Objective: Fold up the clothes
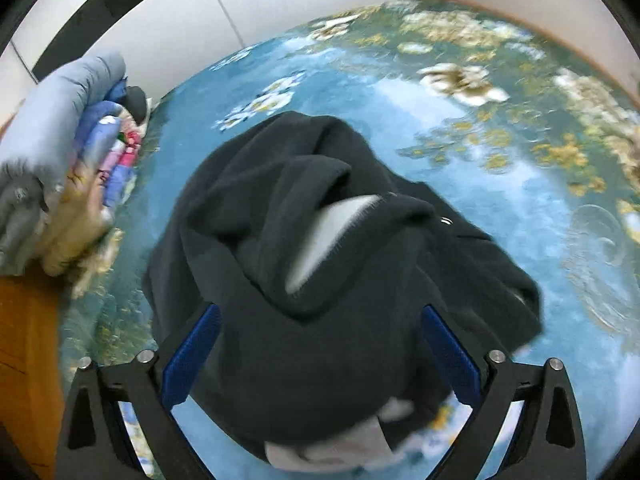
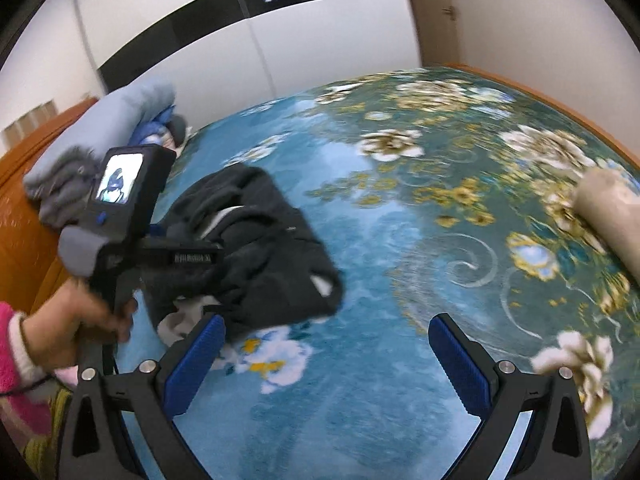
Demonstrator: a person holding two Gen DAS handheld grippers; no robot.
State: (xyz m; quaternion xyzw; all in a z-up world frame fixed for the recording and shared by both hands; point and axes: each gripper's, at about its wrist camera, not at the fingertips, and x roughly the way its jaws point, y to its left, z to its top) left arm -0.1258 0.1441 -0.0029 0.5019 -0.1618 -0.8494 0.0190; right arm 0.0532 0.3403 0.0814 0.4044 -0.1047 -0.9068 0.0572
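Note:
A dark crumpled garment [image 1: 320, 240] with a pale lining lies bunched on the blue floral bedspread [image 1: 440, 100]. My left gripper [image 1: 320, 320] is open, its blue fingers [image 1: 192, 360] standing on either side of the garment's near part, not closed on it. In the right wrist view the same garment [image 2: 256, 248] lies at the left, with the left gripper's body in front of it. My right gripper [image 2: 326, 332] is open and empty over the bedspread [image 2: 400, 240], just right of the garment.
A pile of folded clothes and a light blue quilt [image 1: 60, 128] lies at the left by the wooden bed edge [image 1: 24, 340]. A beige roll [image 2: 612, 216] lies at the right. White wardrobe doors [image 2: 320, 48] stand behind the bed.

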